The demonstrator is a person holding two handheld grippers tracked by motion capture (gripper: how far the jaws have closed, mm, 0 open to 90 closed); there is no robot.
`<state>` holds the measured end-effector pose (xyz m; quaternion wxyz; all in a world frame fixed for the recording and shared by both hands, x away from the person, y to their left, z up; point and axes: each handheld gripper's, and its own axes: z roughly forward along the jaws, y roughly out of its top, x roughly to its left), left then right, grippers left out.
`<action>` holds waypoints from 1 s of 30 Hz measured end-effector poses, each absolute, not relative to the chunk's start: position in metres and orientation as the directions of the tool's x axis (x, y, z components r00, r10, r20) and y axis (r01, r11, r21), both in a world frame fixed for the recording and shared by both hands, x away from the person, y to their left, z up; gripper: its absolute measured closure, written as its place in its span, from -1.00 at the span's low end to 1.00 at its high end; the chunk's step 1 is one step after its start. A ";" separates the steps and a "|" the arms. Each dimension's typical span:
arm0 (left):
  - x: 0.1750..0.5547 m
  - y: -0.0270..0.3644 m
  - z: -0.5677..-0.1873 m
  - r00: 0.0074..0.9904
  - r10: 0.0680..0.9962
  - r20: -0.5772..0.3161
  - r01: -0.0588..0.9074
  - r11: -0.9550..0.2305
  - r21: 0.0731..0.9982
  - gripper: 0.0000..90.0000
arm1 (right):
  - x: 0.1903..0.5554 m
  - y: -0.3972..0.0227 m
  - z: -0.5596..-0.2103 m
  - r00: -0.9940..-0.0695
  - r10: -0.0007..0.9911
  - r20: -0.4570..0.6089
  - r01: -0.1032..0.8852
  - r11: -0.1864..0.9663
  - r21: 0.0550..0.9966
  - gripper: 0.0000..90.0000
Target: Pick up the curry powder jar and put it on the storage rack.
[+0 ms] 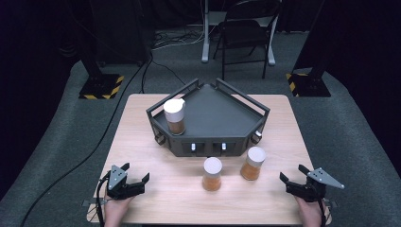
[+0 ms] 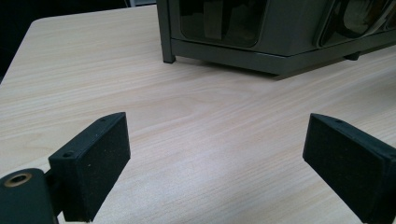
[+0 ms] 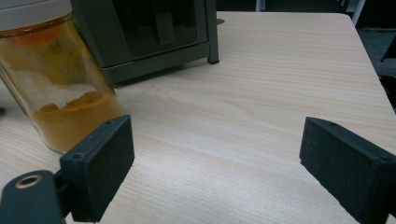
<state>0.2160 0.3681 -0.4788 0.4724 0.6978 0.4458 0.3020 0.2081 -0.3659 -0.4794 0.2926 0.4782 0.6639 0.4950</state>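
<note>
Beside right claw [image 3: 215, 168], released: white-lidded glass jar of orange powder [image 3: 56, 88].
Fragile, slippery, fairly heavy; best gripped mid-body, below lid.

Behind your table: background clutter on grey carpet [image 1: 56, 142].
At top centre you have a folding chair [image 1: 246, 33] beside a white post [image 1: 205, 33]; striped bases [image 1: 101, 86] sit upper left and upper right, and a black cable [image 1: 90, 151] crosses lower left.

Left gripper [image 1: 136, 174] low, jaws wide apart, right gripper [image 1: 292, 173] likewise
</note>
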 end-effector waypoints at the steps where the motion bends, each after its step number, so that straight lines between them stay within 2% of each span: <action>1: 0.216 0.368 -0.479 0.420 0.907 0.000 0.337 -0.156 0.928 -0.84 | 0.208 -0.366 -0.479 -0.371 0.925 0.085 0.345 0.053 0.937 -0.79; 30: 0.215 0.367 -0.479 0.417 0.909 -0.004 0.338 -0.152 0.929 -0.84 | 0.210 -0.365 -0.478 -0.377 0.923 0.076 0.347 0.065 0.936 -0.79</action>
